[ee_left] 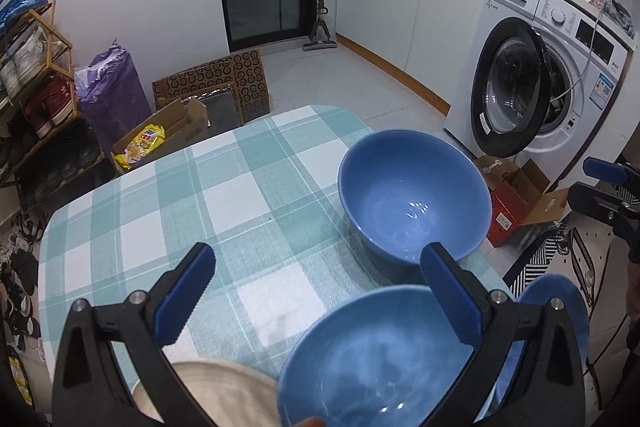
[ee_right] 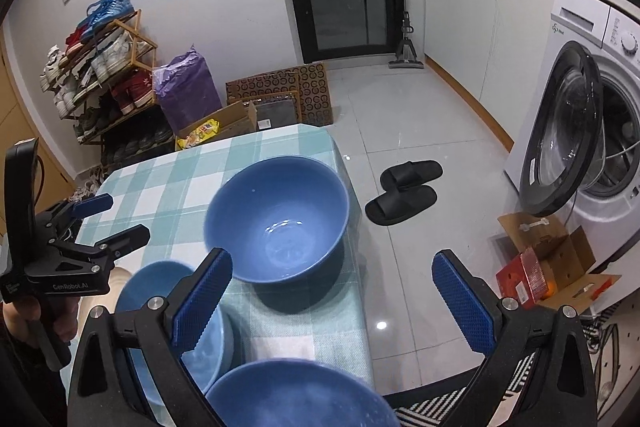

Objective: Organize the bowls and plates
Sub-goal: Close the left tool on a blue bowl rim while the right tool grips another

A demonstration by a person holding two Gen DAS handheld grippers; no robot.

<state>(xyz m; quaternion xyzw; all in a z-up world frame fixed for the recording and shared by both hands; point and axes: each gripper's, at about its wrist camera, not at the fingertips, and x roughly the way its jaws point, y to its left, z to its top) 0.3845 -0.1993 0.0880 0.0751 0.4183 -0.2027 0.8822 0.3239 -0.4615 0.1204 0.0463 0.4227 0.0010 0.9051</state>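
A large blue bowl (ee_left: 414,197) stands upright near the right edge of the checked table (ee_left: 224,195); it also shows in the right wrist view (ee_right: 278,219). A second blue bowl (ee_left: 372,359) sits nearer, under my open left gripper (ee_left: 318,297). A beige dish (ee_left: 216,391) lies at the near left, and a blue plate (ee_left: 560,311) at the near right. My right gripper (ee_right: 334,301) is open and empty above the table's near right corner, over another blue dish (ee_right: 296,395). The second bowl (ee_right: 160,283) and the left gripper (ee_right: 110,219) appear at left.
A washing machine (ee_right: 592,131) with its door open stands at right. Black slippers (ee_right: 404,191) and an open cardboard box (ee_right: 548,263) lie on the floor beside the table. A shoe rack (ee_right: 100,79), purple bag and boxes stand beyond the far edge.
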